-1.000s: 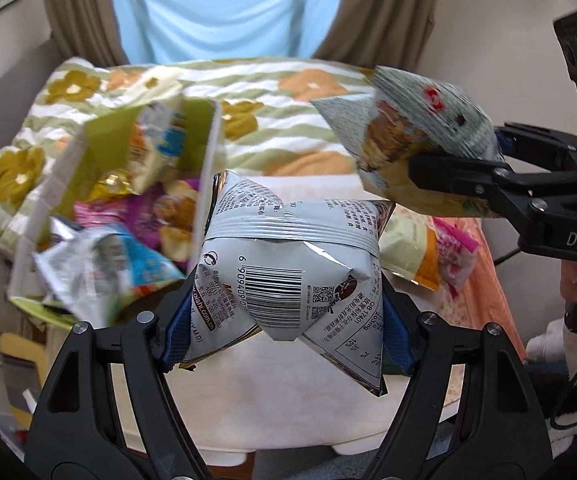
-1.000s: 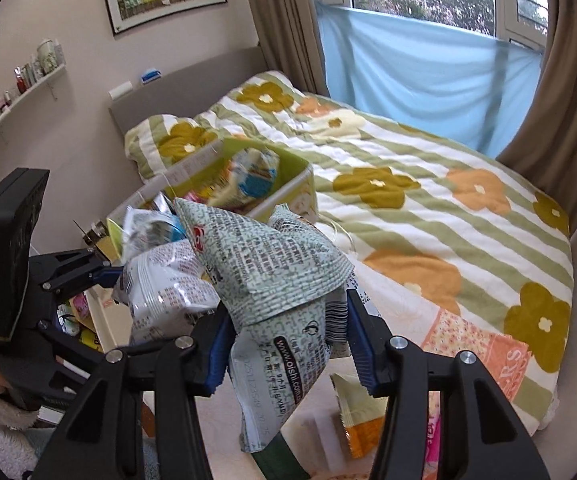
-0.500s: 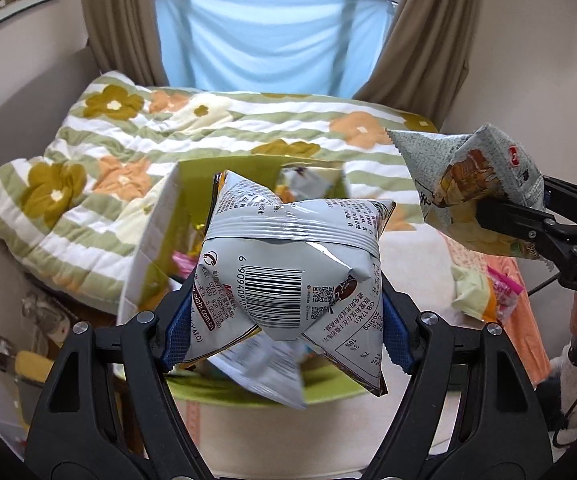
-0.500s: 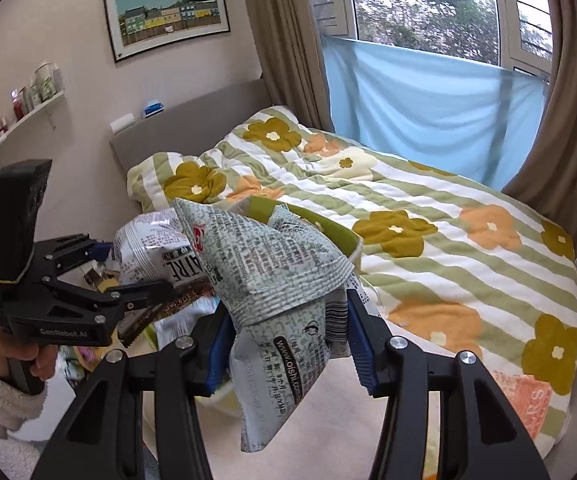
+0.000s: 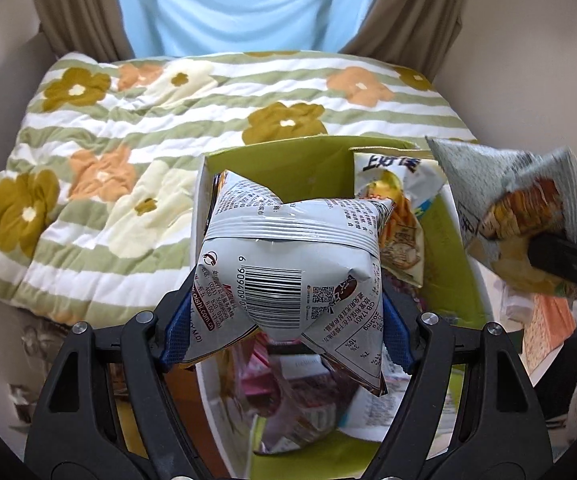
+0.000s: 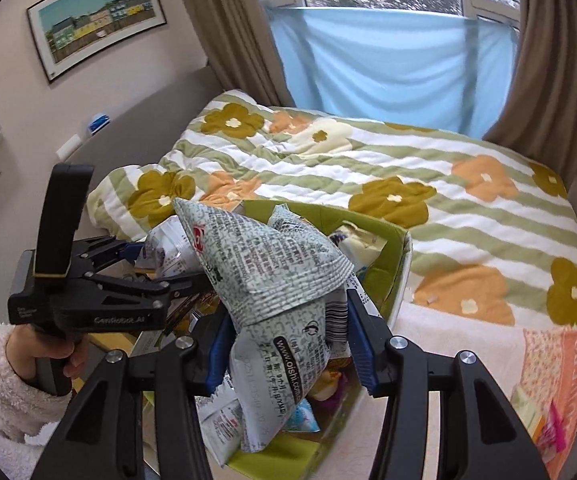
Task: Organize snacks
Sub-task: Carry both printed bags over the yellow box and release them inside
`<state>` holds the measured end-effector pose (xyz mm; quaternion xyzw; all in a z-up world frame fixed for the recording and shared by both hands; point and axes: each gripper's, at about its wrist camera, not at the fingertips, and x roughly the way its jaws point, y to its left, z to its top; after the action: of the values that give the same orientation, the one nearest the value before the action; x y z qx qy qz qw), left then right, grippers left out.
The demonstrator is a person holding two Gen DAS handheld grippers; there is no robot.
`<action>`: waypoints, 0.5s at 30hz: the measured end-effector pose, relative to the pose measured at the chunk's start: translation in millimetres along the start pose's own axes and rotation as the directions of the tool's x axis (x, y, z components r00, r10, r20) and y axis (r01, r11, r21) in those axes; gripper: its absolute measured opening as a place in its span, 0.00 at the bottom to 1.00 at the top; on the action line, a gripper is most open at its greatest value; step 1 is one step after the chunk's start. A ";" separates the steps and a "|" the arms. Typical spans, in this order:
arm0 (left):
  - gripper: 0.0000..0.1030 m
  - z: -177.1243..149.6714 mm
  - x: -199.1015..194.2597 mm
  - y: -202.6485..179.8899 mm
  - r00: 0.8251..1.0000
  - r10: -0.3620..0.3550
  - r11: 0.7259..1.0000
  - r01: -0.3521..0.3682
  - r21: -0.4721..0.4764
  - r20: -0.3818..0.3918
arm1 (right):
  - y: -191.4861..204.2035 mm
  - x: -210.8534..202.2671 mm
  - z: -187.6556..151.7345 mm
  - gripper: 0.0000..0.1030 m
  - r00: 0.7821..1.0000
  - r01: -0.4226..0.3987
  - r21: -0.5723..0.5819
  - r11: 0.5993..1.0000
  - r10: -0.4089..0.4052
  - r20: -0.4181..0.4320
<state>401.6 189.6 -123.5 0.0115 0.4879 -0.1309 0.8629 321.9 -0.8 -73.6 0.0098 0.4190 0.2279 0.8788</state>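
Quilt (image 5: 100, 128) with green stripes and flowers fills the left and back of the left wrist view, blue cloth (image 5: 224, 4) and curtains behind it. Left gripper (image 5: 286, 316) center-low, jaws pinching a silver bag (image 5: 288, 256), barcode side facing the camera, puffed out between the blue pads (image 5: 176, 320). Bag hangs over the open green box (image 5: 448, 240). Box sits by the quilt edge, holds other snack packs: a chip pack (image 5: 400, 208) leaning on the far right inner wall, pink and silver packs lower down, blurred. At right, a grey bag (image 5: 516, 200) held above the box's right rim by a dark gripper finger.

Right wrist view: at left a hand (image 6: 44, 356) in a fleecy sleeve grips the left gripper's handle, silver bag at its tip over the box. Center, right gripper (image 6: 284, 336), jaws pinching the grey bag by its lower half, top puffed above the pads. Box below and behind it. Right, peach towel (image 6: 552, 356) on the bed edge, with a small pack (image 6: 544, 428) at its lower end.
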 end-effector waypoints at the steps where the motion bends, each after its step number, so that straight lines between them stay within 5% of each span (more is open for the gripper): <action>1: 0.77 2.4 3.9 1.5 1.000 0.001 1.000 -0.001 0.005 -0.003 | 1.1 3.3 -0.7 0.46 1.000 0.009 0.012 1.000 -0.009 -0.007; 5: 1.00 8.9 16.3 6.3 1.000 -0.028 0.999 0.028 0.020 0.003 | 2.1 15.7 -2.6 0.46 0.999 0.027 0.060 0.998 -0.024 -0.042; 15: 1.00 -24.5 7.8 15.5 1.000 0.001 0.999 -0.003 -0.046 -0.030 | 3.3 41.4 -0.1 0.46 0.996 -0.038 0.047 0.998 0.042 -0.084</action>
<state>388.5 206.5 -144.6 -0.0059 0.5036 -0.1187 0.8557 343.1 19.0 -103.2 0.0285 0.4610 0.2363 0.8549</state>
